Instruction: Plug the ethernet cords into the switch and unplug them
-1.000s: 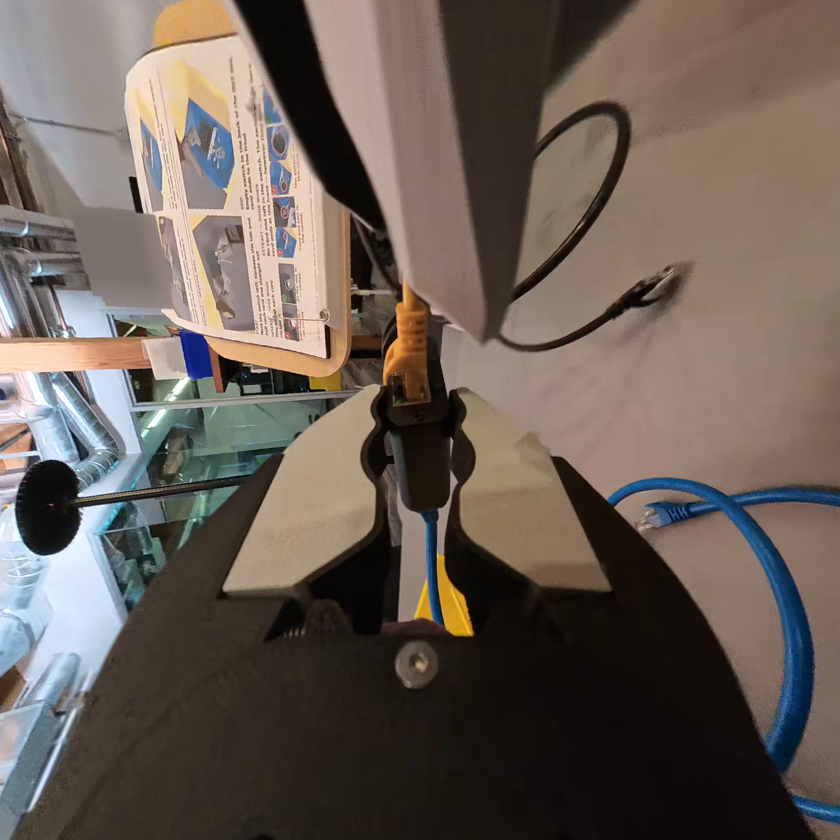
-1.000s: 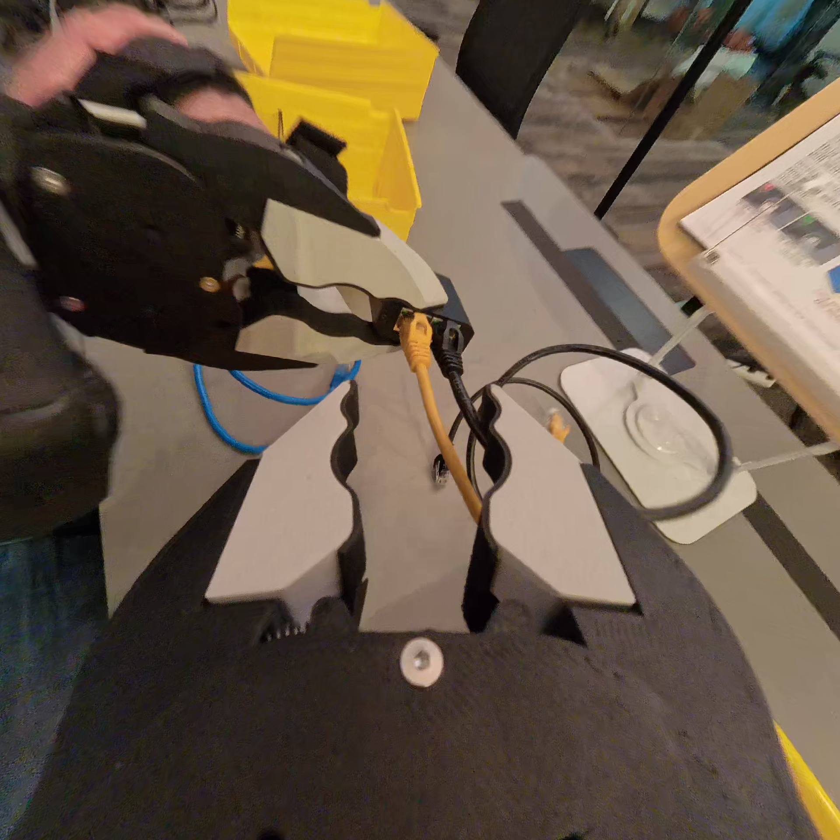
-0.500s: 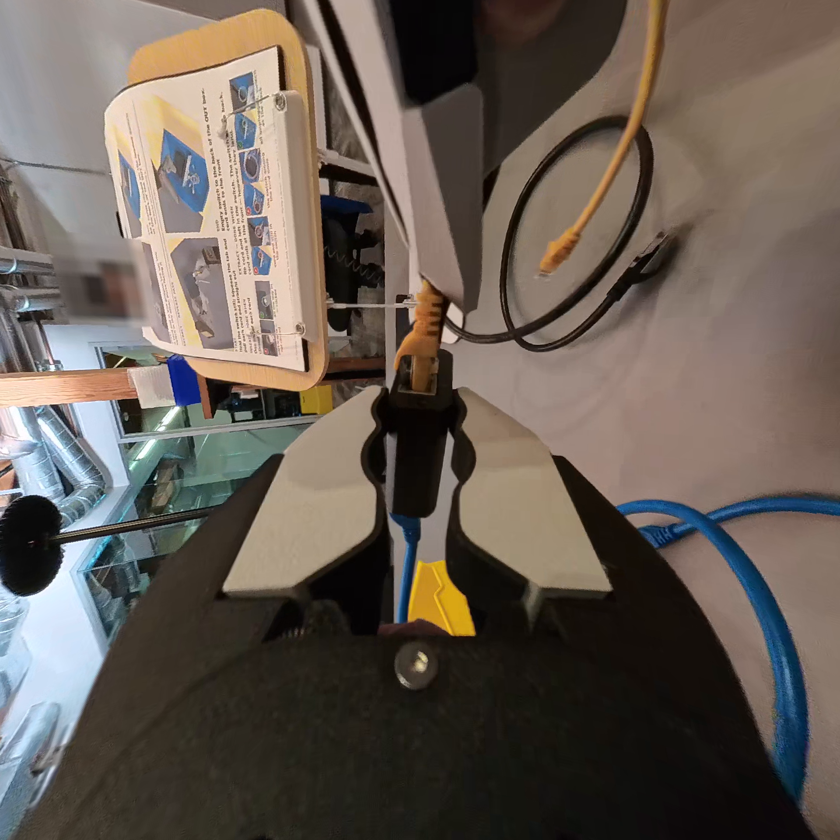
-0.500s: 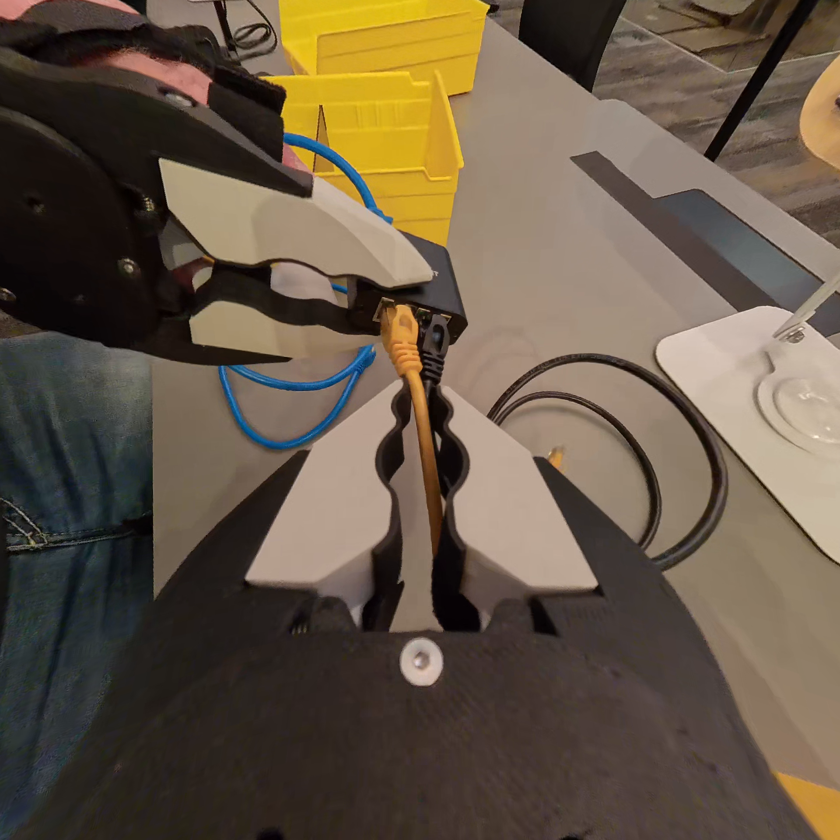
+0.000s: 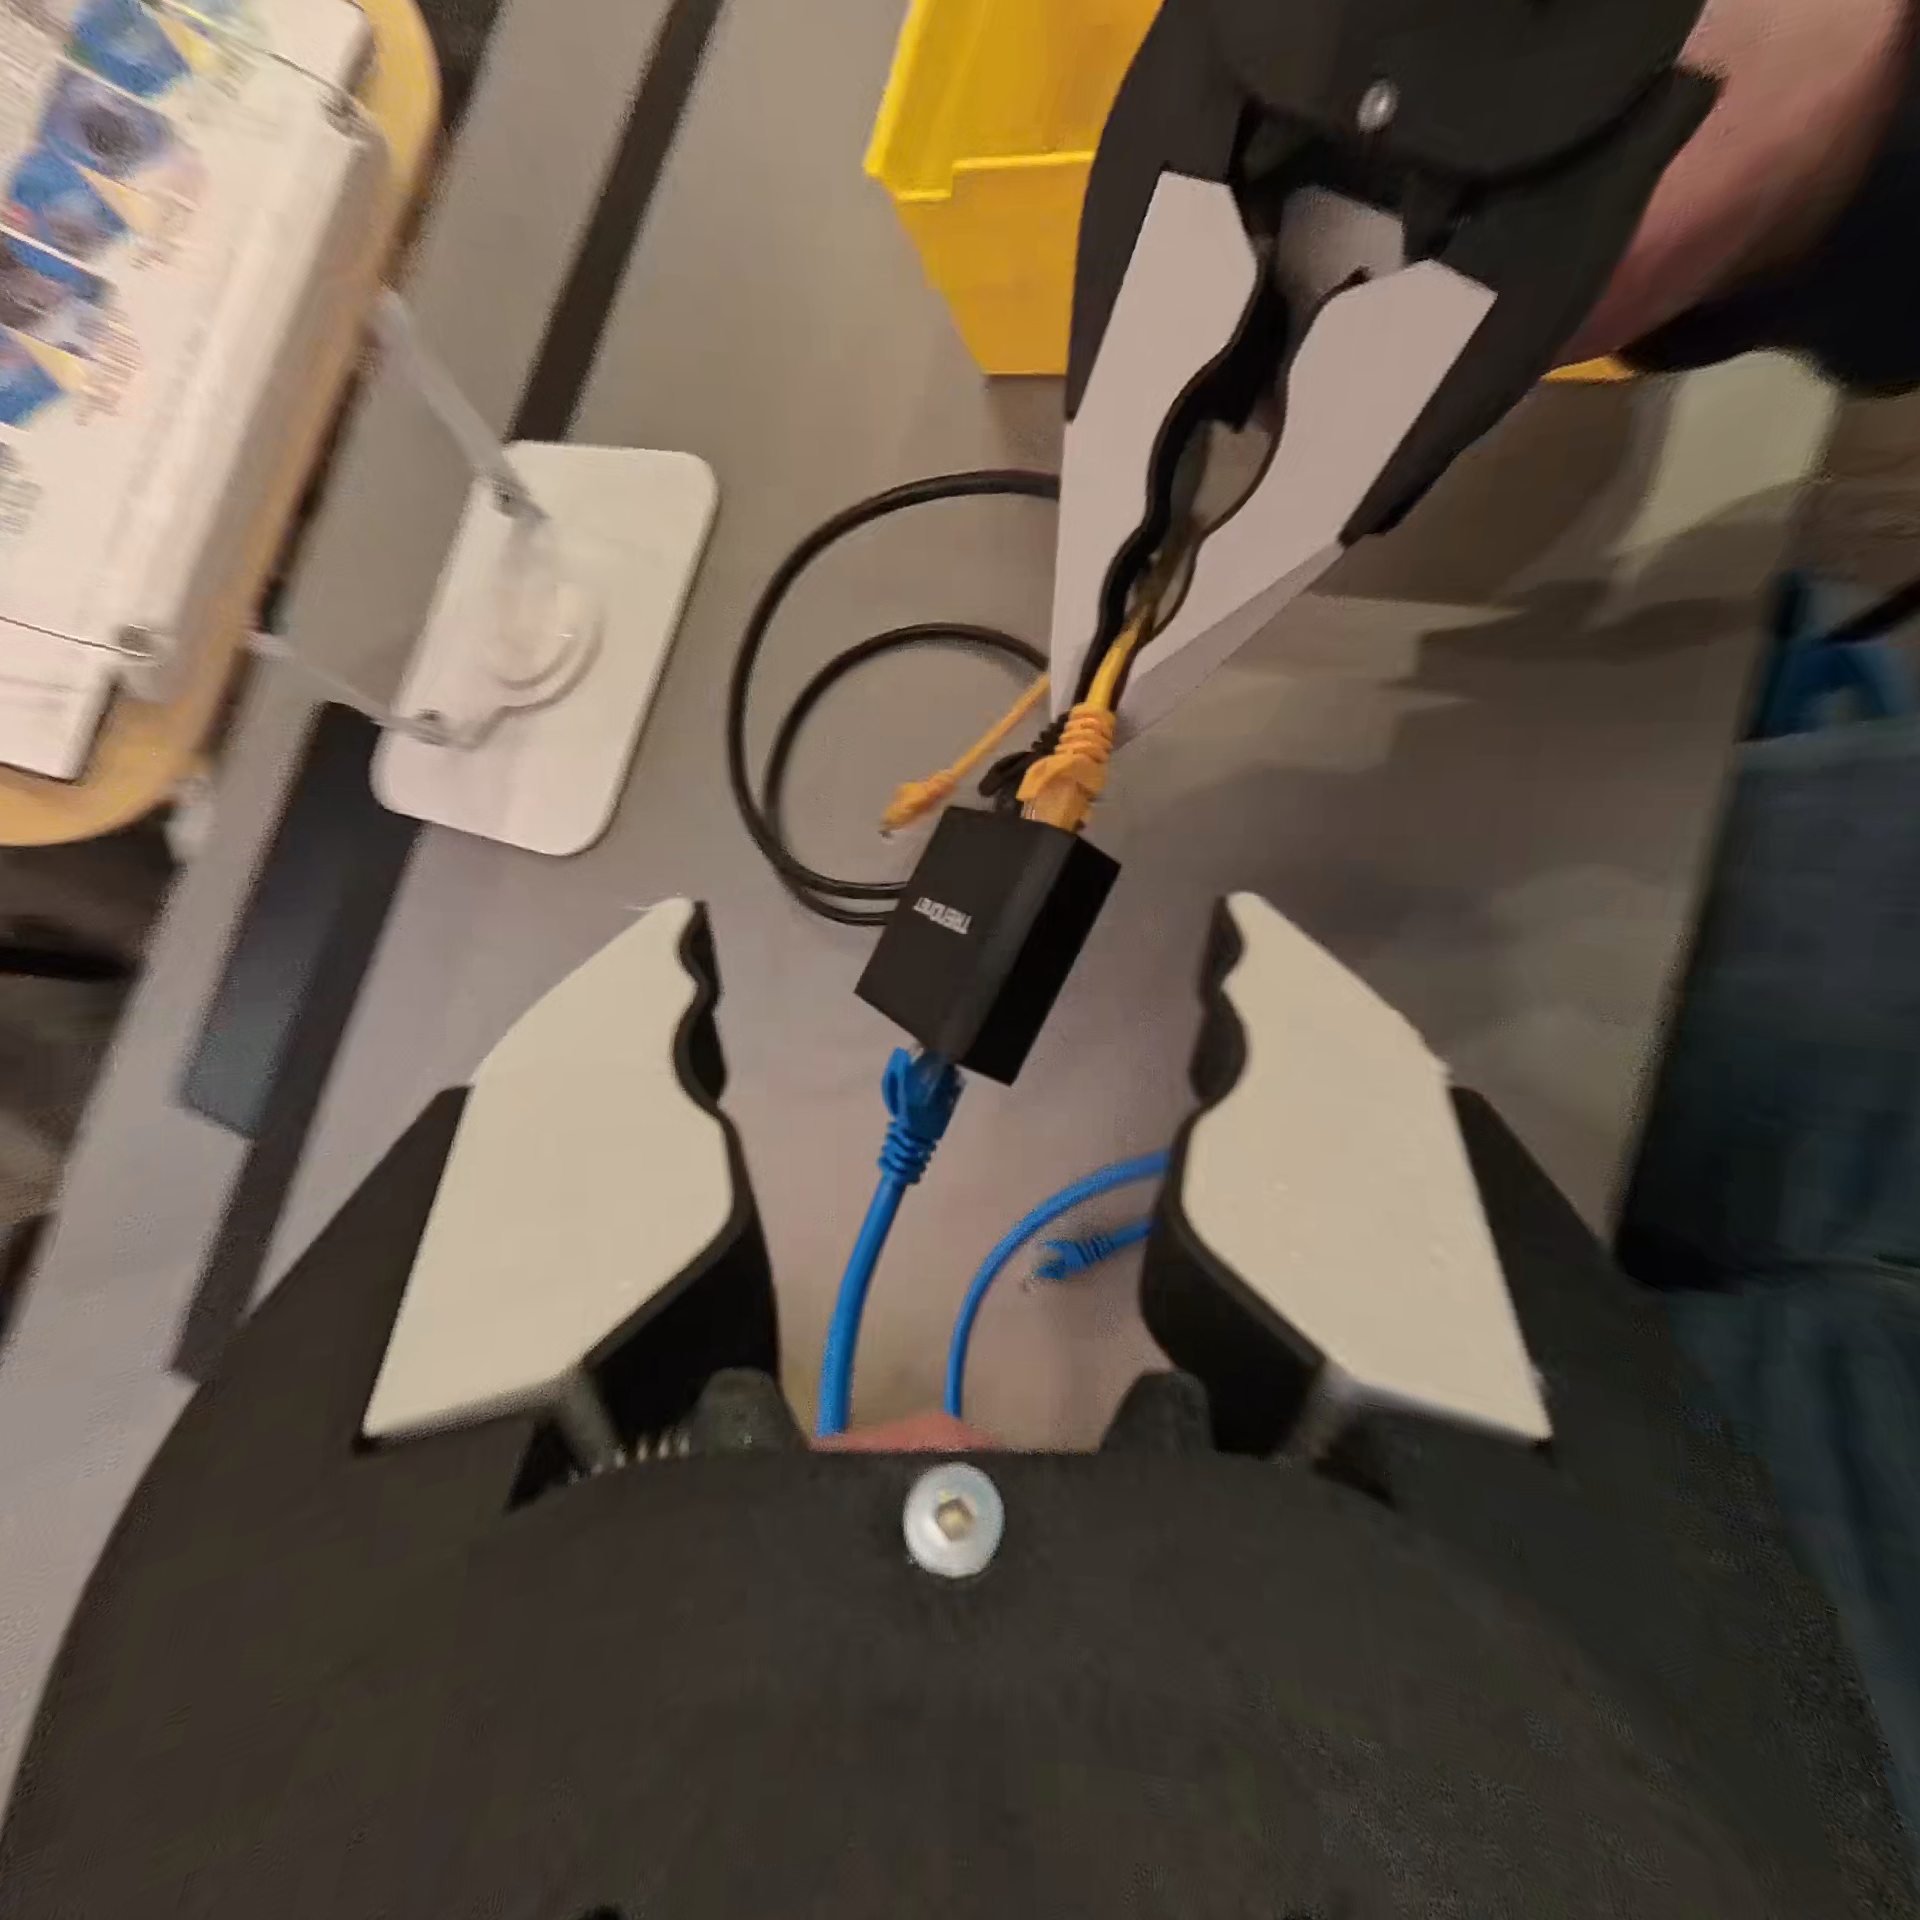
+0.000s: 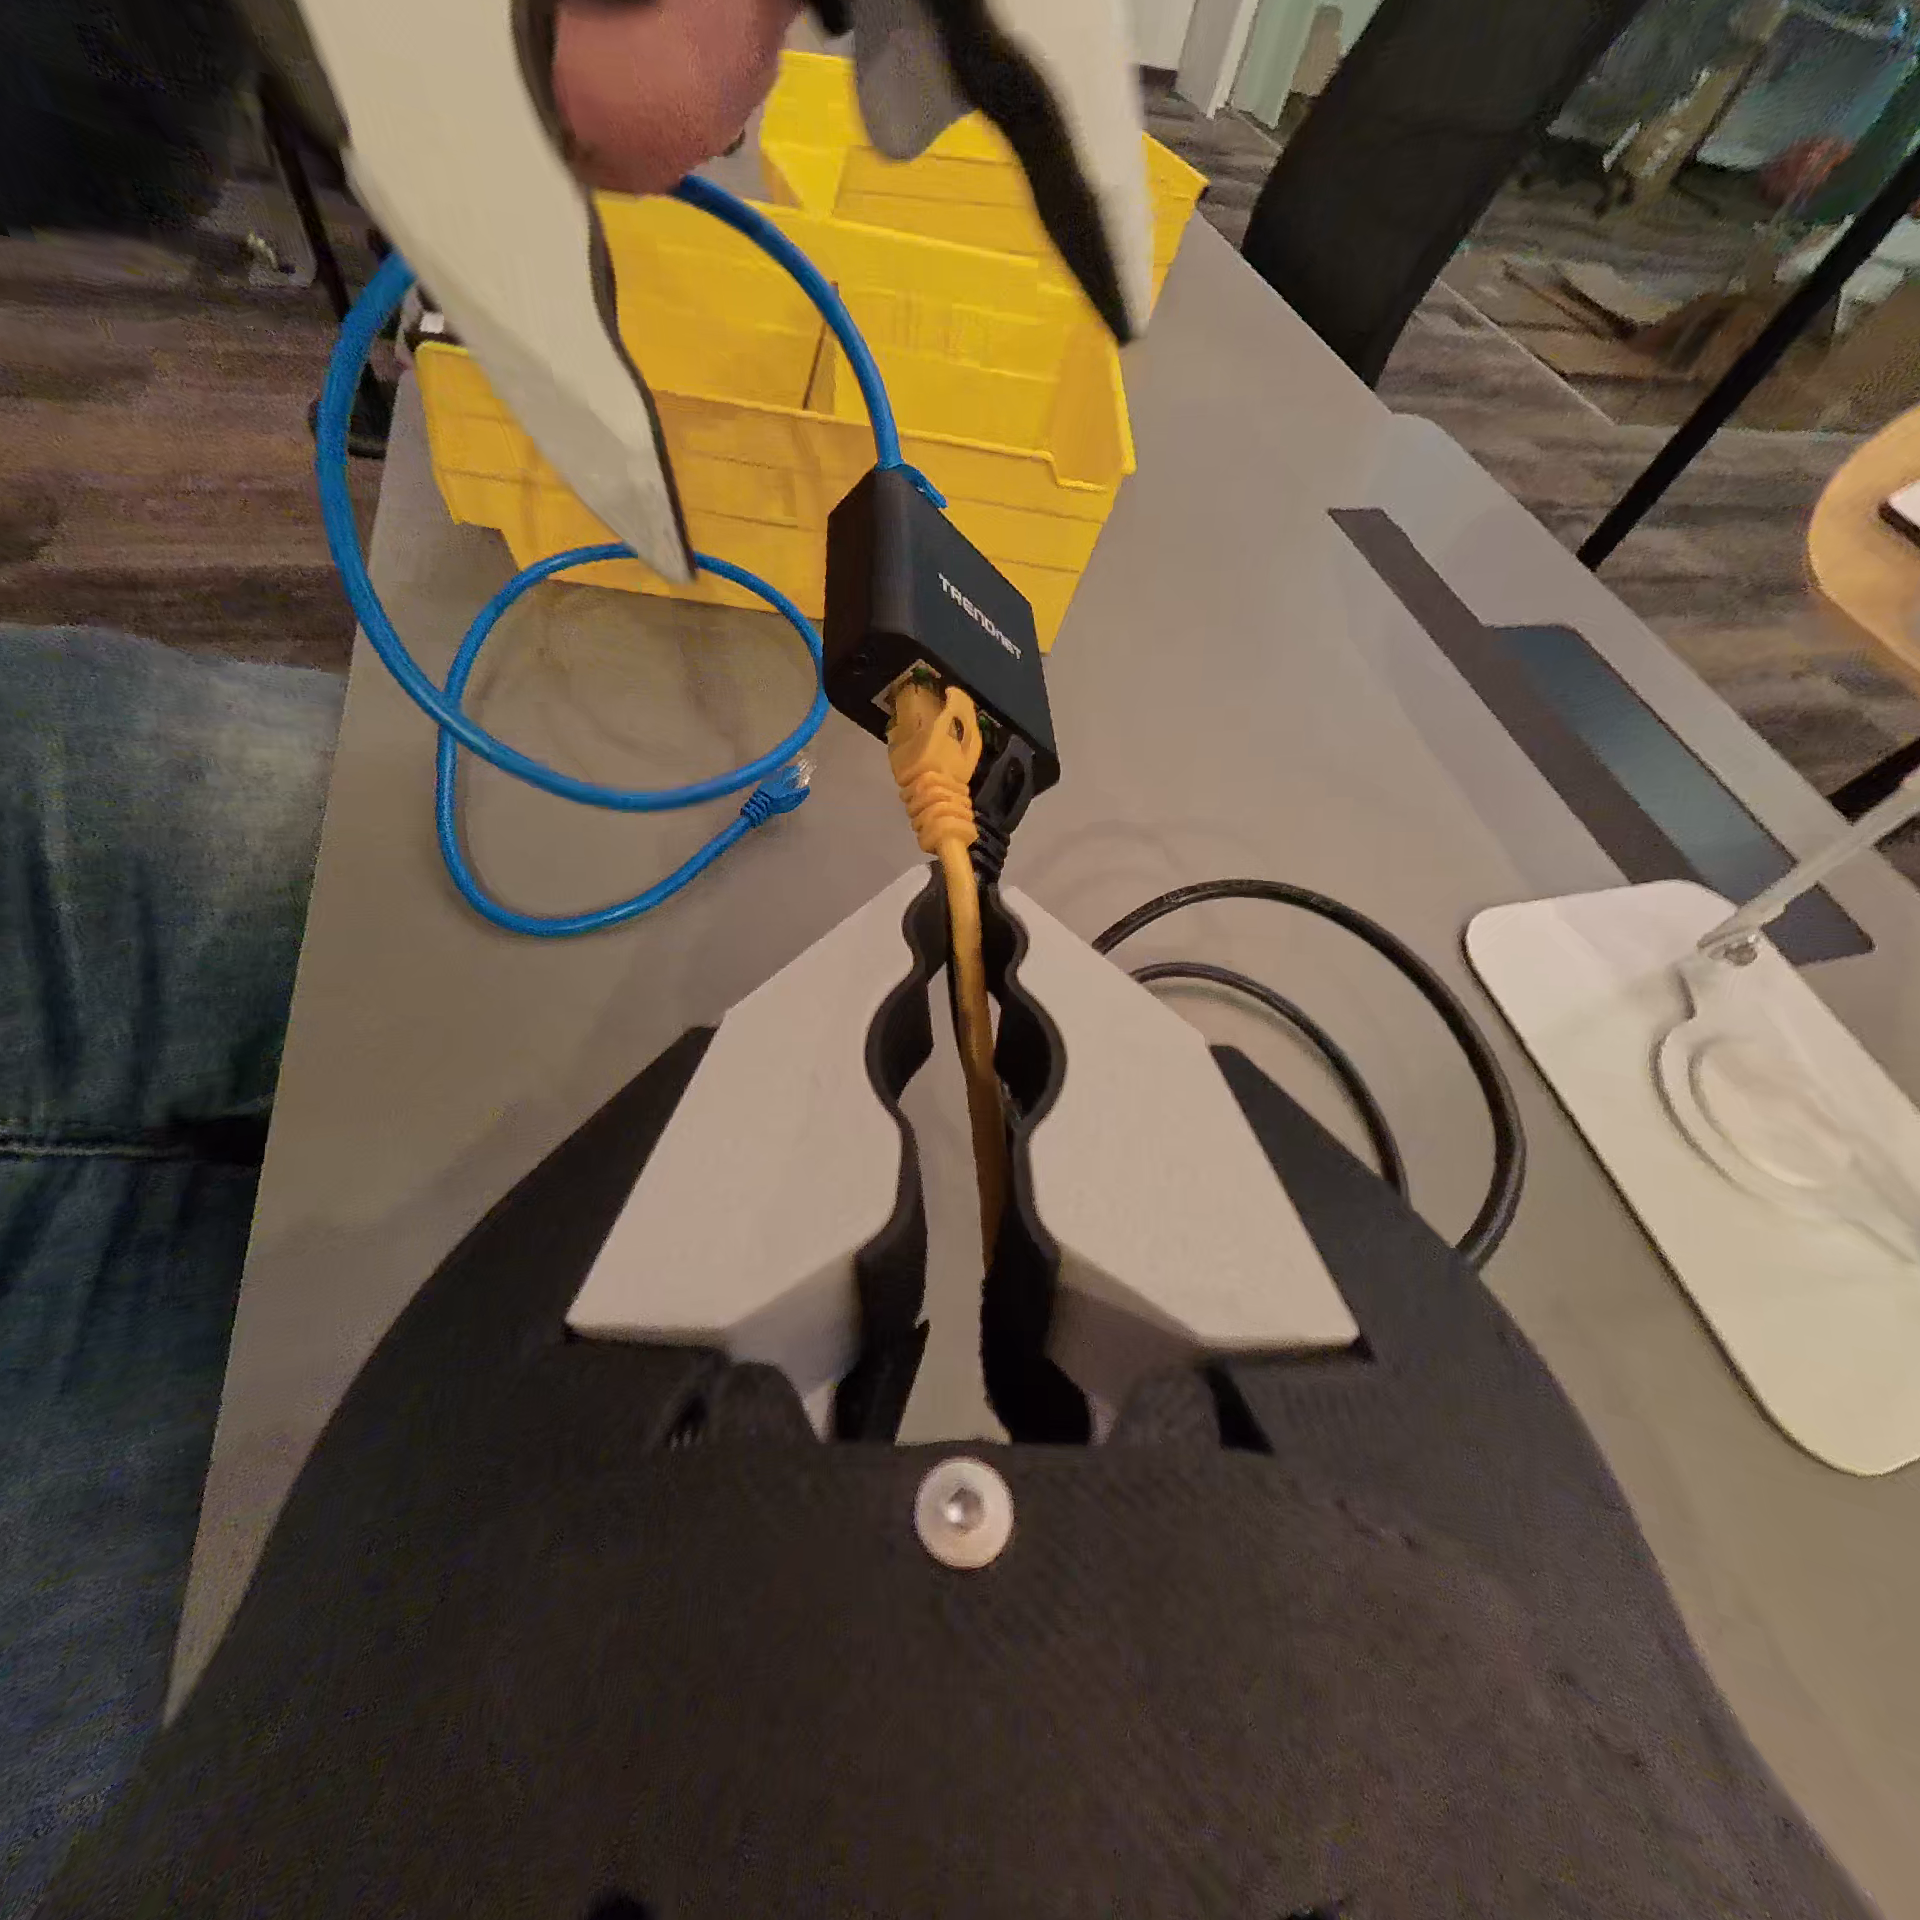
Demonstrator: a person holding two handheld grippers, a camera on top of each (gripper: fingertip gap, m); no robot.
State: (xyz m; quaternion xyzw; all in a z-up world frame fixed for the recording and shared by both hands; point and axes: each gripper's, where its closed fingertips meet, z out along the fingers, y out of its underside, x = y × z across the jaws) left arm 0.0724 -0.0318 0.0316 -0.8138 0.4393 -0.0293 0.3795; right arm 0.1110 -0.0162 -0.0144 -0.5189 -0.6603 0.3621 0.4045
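Observation:
The small black switch hangs above the grey table, also in the right wrist view. A yellow cord and a black cord are plugged into one end, and a blue cord into the other. My right gripper is shut on the yellow cord just behind its plug, with the black cord beside it. My left gripper is open, its fingers either side of the switch without touching it. It shows wide open at the top of the right wrist view.
Yellow bins stand at the far table end. A white stand base holds a clear arm and a printed sheet. The black cord's loop and the blue cord's loop lie on the table. A person's jeans are at the table edge. Spacing between my two grippers at the tips: around 7 centimetres.
My left gripper has opened, let go of the switch and drawn back, turning level. My right gripper stays shut on the yellow cord, which now holds the switch up.

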